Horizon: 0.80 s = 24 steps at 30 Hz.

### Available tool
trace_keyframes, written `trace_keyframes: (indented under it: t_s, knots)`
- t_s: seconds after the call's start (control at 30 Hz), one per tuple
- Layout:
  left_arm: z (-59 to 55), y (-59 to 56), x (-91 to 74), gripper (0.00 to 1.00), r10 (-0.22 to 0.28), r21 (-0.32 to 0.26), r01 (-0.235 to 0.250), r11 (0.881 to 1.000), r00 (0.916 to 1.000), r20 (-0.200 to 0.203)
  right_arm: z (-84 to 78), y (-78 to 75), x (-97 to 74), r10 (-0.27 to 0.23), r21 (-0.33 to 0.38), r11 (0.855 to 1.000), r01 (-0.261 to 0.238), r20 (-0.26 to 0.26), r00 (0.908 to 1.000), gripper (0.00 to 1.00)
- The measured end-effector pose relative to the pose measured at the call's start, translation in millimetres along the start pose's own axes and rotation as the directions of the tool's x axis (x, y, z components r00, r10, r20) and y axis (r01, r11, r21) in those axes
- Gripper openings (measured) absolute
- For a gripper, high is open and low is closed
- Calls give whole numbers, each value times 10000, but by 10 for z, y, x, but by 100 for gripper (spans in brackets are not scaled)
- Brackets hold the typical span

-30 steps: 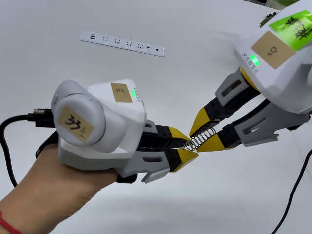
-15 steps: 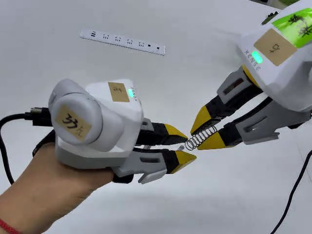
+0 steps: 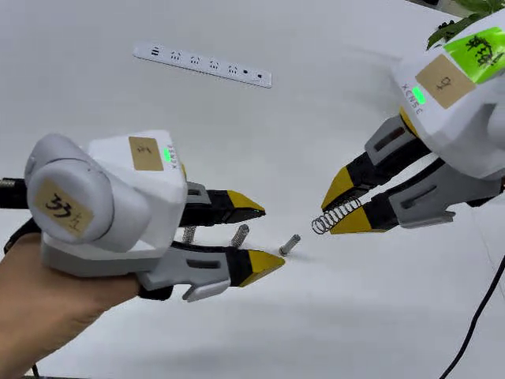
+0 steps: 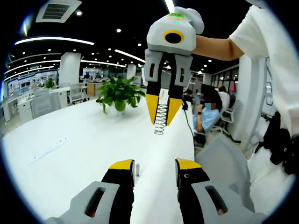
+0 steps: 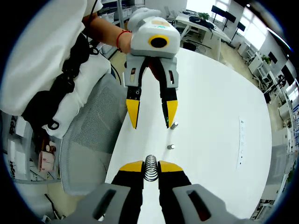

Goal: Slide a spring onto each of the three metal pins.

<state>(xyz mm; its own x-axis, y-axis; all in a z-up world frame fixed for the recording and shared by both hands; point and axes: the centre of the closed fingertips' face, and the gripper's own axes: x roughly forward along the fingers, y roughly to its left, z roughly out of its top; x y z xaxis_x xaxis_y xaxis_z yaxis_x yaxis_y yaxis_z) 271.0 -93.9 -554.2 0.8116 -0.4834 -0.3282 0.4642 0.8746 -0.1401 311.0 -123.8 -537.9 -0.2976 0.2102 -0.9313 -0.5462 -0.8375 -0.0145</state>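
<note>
Hovering at the left, the left gripper [image 3: 268, 235] has its jaws spread wide, holding nothing. Past its tips, on the white table [image 3: 316, 118], a first pin [image 3: 189, 234] and a second pin [image 3: 239, 234] seem to wear coils already, and a bare pin [image 3: 289, 245] waits just beside them. Further right, the right gripper [image 3: 333, 213] pinches the spring [image 3: 322, 224], its free end jutting toward that pin. Gripped across few coils, the spring may swivel or bend. Arriving off-axis, it could snag the pin's top and tip it.
</note>
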Motion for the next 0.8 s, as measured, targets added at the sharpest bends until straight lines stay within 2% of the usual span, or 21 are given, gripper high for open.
trace_keyframes:
  t_s: [0.3, 0.4, 0.5, 0.8]
  knots:
    - [-245, 240, -263, 48, 607, 87, -604, 9981, 9971, -449, -224, -156, 176, -333, 662, 9971, 362, -452, 9984, 12]
    - [-304, 284, -311, 51, 645, 95, -641, 9979, 9963, -564, -288, -200, 248, -416, 849, 9953, 465, -585, 9974, 12]
    - [-398, 321, -347, 56, 693, 125, -685, 9976, 9937, -880, -380, -236, 350, -441, 997, 9937, 518, -787, 9959, 12]
    - [-598, 382, -414, 70, 550, 159, -534, 9984, 9900, -1298, -533, -329, 591, -428, 1562, 9861, 573, -945, 9946, 12]
